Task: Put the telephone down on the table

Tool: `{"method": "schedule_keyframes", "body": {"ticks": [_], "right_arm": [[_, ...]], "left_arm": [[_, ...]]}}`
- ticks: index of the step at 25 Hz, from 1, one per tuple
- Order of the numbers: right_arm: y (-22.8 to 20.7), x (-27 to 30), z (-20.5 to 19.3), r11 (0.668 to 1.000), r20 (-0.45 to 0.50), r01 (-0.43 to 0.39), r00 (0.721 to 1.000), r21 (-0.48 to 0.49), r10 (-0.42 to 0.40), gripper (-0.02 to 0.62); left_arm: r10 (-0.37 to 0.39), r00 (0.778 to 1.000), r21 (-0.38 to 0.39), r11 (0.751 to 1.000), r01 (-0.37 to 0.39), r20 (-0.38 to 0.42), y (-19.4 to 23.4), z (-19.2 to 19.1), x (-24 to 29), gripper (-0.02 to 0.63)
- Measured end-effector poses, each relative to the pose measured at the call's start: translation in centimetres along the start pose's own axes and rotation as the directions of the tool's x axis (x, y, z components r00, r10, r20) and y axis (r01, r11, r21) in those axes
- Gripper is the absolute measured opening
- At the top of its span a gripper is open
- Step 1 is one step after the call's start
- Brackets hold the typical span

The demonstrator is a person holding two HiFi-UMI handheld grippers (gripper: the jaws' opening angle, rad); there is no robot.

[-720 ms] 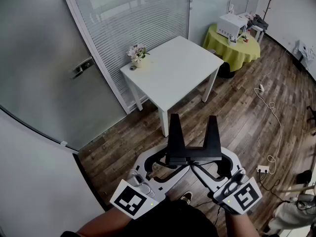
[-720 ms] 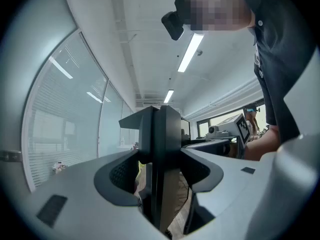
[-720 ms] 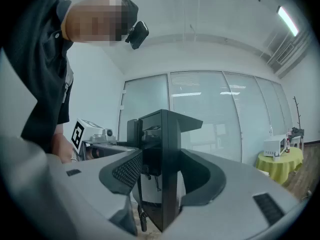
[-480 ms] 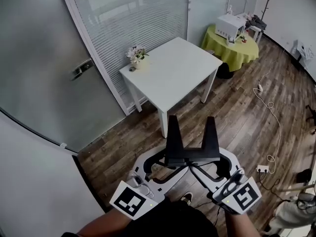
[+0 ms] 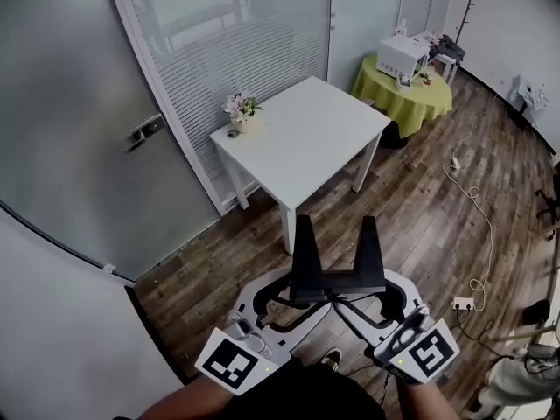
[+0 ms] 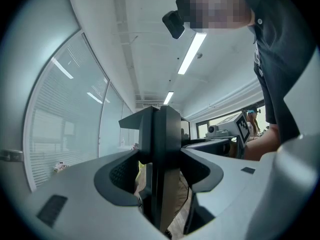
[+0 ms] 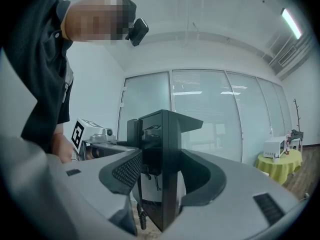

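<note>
In the head view my left gripper [image 5: 296,303] and right gripper [image 5: 372,303] face each other low in the picture, level, above the wood floor. Between them sits a black U-shaped piece [image 5: 337,274] with two upright prongs. It stands inside both sets of white jaws. In the left gripper view my left gripper [image 6: 160,171] has the black piece [image 6: 162,154] in the middle, with gaps to both pads. The right gripper [image 7: 162,176] shows the same black piece [image 7: 165,159]. Both jaws stand wide. I see no telephone that I can tell as such. The white table [image 5: 306,138] stands ahead.
A small vase of flowers [image 5: 241,110] stands on the table's left corner. Behind is a frosted glass wall with a door handle [image 5: 144,131]. A round green-covered table [image 5: 404,90] carries a white appliance [image 5: 399,57]. A cable [image 5: 479,213] and power strip [image 5: 464,304] lie on the floor at the right.
The head view has drifted a little, so the table and grippers sit slightly lower-left in the picture. The grippers and black piece keep the same pose to each other.
</note>
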State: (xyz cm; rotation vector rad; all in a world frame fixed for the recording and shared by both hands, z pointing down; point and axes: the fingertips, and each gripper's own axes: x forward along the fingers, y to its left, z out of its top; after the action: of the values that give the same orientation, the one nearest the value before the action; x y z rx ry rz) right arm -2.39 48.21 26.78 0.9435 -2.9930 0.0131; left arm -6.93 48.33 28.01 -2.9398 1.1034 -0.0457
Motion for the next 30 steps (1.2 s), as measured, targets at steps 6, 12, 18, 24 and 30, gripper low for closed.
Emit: {"method": "schedule_keyframes", "body": {"ticks": [6, 12, 18, 24, 30], "right_arm": [[0.5, 2.1, 0.0, 1.0, 0.005, 0.024, 1.0, 0.002, -0.024, 0.256], [1.0, 3.4, 0.3, 0.998, -0.012, 0.055, 0.998, -0.002, -0.055, 0.256], [0.6, 4.0, 0.1, 0.995, 0.0, 0.096, 0.995, 0.019, -0.096, 0.256], [-1.8, 4.5, -0.3, 0.994, -0.004, 0.11, 0.994, 0.02, -0.11, 0.256], [-6.5, 4.4, -0.7, 0.995, 0.007, 0.098, 0.995, 0.016, -0.098, 0.256]], "left_arm": [[-0.021, 1.0, 0.001, 1.0, 0.021, 0.013, 2.0, 0.0, -0.9, 0.253], [-0.048, 0.999, -0.027, 0.998, 0.049, 0.022, 3.3, 0.2, -1.6, 0.255], [-0.087, 0.996, -0.025, 0.996, 0.087, 0.024, 4.1, 0.0, -1.3, 0.255], [-0.101, 0.995, -0.033, 0.994, 0.101, 0.022, 5.1, -0.4, 1.0, 0.255], [-0.092, 0.996, -0.016, 0.996, 0.092, 0.015, 6.1, -0.6, 5.6, 0.255]]}}
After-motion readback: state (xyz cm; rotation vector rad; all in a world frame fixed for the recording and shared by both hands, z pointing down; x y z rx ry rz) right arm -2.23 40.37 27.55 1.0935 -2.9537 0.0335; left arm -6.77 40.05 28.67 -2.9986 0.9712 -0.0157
